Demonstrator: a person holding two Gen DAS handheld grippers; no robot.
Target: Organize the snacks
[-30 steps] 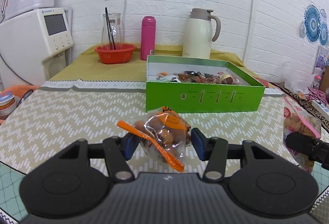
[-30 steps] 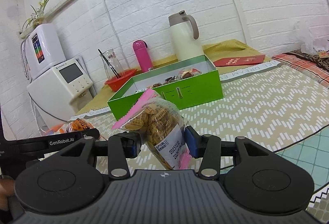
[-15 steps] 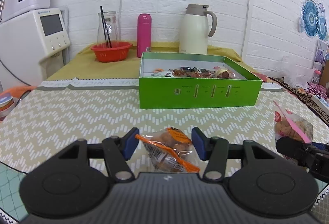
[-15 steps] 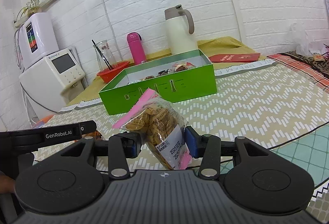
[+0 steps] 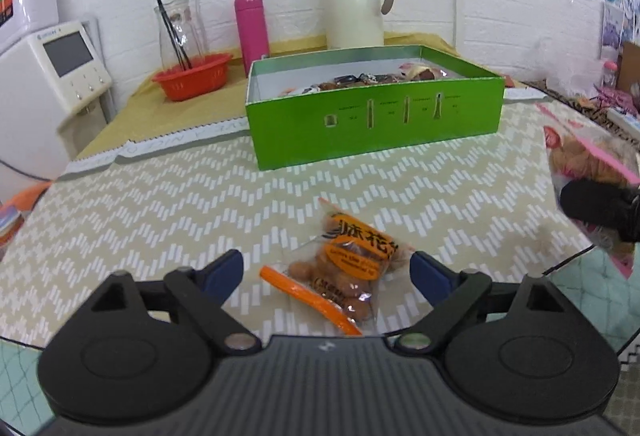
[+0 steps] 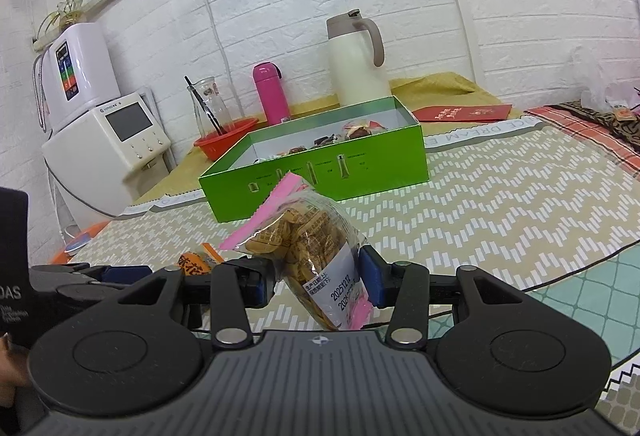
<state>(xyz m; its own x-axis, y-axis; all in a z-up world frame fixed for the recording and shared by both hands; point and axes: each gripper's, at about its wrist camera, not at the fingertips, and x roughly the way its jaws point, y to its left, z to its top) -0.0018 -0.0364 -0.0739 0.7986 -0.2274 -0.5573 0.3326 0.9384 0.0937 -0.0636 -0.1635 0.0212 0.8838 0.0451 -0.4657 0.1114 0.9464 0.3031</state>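
Observation:
An orange-labelled snack bag (image 5: 344,264) lies on the zigzag table mat between the fingers of my left gripper (image 5: 326,270). Its jaws are opening and the blue pads stand clear of the bag on both sides. My right gripper (image 6: 316,282) is shut on a clear bag of biscuits with a pink seal (image 6: 310,252), held upright above the mat; the same biscuit bag (image 5: 588,164) shows at the right edge of the left wrist view. The green snack box (image 5: 372,112) sits open further back with several wrapped snacks inside; it also appears as the green box (image 6: 316,168) in the right wrist view.
Behind the box stand a cream thermos jug (image 5: 356,4), a pink bottle (image 5: 252,26), a glass carafe in a red basket (image 5: 192,76) and a white appliance (image 5: 44,76) at the left. A red envelope (image 6: 460,113) lies at the back right.
The left gripper came down with the orange bag, then spread its fingers and let it go onto the mat. The right gripper held still with the biscuit bag.

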